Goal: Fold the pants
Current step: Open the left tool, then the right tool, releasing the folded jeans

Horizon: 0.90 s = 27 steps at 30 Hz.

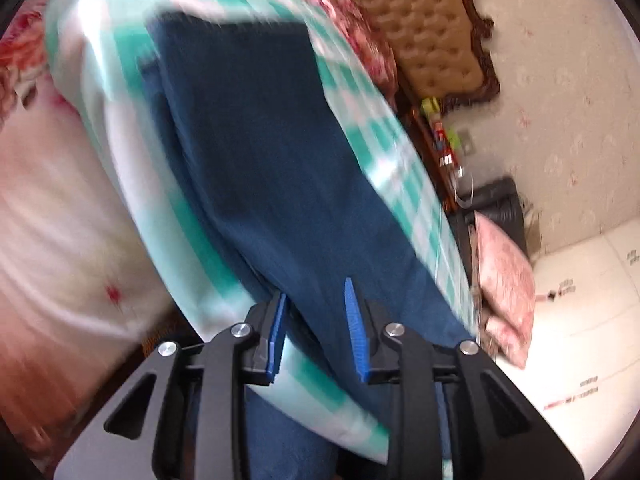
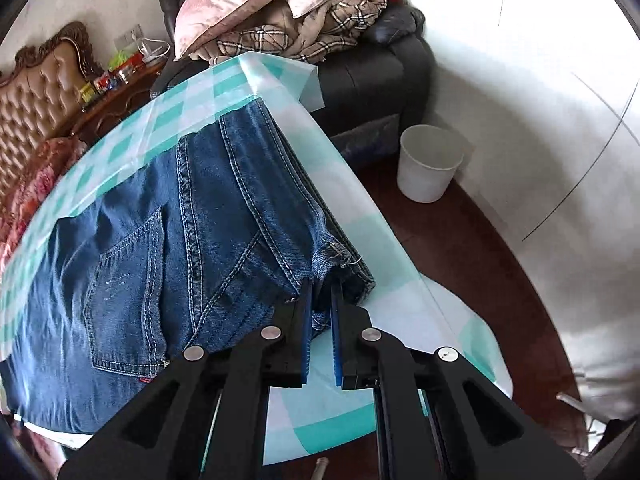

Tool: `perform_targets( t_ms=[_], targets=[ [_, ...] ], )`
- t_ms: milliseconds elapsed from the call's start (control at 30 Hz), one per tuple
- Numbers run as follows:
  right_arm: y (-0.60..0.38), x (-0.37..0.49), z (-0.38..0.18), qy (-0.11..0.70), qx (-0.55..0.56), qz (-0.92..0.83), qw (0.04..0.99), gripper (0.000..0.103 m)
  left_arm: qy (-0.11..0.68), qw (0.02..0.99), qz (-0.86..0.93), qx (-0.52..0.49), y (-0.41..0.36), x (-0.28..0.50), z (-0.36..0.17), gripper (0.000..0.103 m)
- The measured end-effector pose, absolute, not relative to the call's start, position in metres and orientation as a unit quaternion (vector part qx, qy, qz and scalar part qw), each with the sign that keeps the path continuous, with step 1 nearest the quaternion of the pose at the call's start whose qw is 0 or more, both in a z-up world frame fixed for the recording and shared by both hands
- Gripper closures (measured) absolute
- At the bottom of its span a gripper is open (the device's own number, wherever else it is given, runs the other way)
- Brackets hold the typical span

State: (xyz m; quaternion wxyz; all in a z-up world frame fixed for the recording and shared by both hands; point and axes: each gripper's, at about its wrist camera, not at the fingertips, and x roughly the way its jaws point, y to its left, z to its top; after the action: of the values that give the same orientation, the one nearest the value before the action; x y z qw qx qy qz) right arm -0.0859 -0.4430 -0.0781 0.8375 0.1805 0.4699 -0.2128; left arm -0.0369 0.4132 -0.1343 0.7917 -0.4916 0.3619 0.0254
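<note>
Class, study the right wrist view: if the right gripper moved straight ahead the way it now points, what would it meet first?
The right gripper would meet the waistband corner of the folded blue denim jeans at once; the denim already sits between its nearly closed blue pads, so contact looks immediate.

the left wrist camera sat low and close over the pants (image 1: 256, 168), looking along them toward the headboard (image 1: 432, 28) at upper right. the right wrist camera looked from the waistband end across the checked cloth (image 2: 120, 148); both views shared the headboard, at its upper left.
</note>
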Motion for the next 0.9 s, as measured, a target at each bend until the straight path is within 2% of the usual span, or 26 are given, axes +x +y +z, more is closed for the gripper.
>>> perform_targets(
  t_ms=[100, 167, 367, 433, 467, 500, 533, 567, 633, 667, 867, 900],
  targets=[
    [-0.443, -0.084, -0.078, 0.472, 0.182, -0.215, 0.835, 0.095, 0.344, 0.785, 0.050, -0.512, 0.452, -0.038, -0.141, 0.077],
    [-0.442, -0.084, -0.076, 0.472, 0.181, -0.219, 0.835, 0.095, 0.340, 0.781, 0.070, -0.520, 0.476, -0.038, -0.144, 0.100],
    [-0.441, -0.084, -0.070, 0.470, 0.167, -0.228, 0.837, 0.097, 0.354, 0.811, 0.104, -0.455, 0.500, -0.035, -0.135, 0.097],
    [-0.441, -0.084, -0.077, 0.474, 0.164, -0.233, 0.833, 0.097, 0.375, 0.830, 0.130, -0.392, 0.498, -0.030, -0.124, 0.097],
    [-0.439, -0.084, -0.078, 0.474, 0.154, -0.236, 0.834, 0.097, 0.393, 0.850, 0.171, -0.307, 0.480, -0.024, -0.106, 0.093],
    [-0.436, -0.083, -0.078, 0.476, 0.142, -0.238, 0.835, 0.097, 0.395, 0.860, 0.197, -0.256, 0.465, -0.020, -0.094, 0.081],
    [-0.431, -0.080, -0.078, 0.479, 0.121, -0.243, 0.835, 0.097, 0.394, 0.869, 0.232, -0.189, 0.446, -0.018, -0.081, 0.047],
    [-0.426, -0.077, -0.078, 0.481, 0.106, -0.250, 0.834, 0.097, 0.385, 0.879, 0.258, -0.116, 0.424, -0.016, -0.066, 0.031],
    [-0.419, -0.075, -0.080, 0.482, 0.081, -0.262, 0.832, 0.097, 0.371, 0.886, 0.277, -0.022, 0.388, -0.011, -0.049, 0.032],
    [-0.416, -0.074, -0.081, 0.482, 0.071, -0.267, 0.831, 0.097, 0.372, 0.885, 0.279, -0.006, 0.378, -0.007, -0.046, 0.032],
    [-0.414, -0.076, -0.082, 0.480, 0.056, -0.280, 0.829, 0.096, 0.380, 0.879, 0.287, 0.017, 0.341, 0.000, -0.023, 0.032],
    [-0.416, -0.076, -0.081, 0.479, 0.059, -0.282, 0.829, 0.093, 0.379, 0.879, 0.289, 0.023, 0.335, -0.002, -0.019, 0.032]
  ],
)
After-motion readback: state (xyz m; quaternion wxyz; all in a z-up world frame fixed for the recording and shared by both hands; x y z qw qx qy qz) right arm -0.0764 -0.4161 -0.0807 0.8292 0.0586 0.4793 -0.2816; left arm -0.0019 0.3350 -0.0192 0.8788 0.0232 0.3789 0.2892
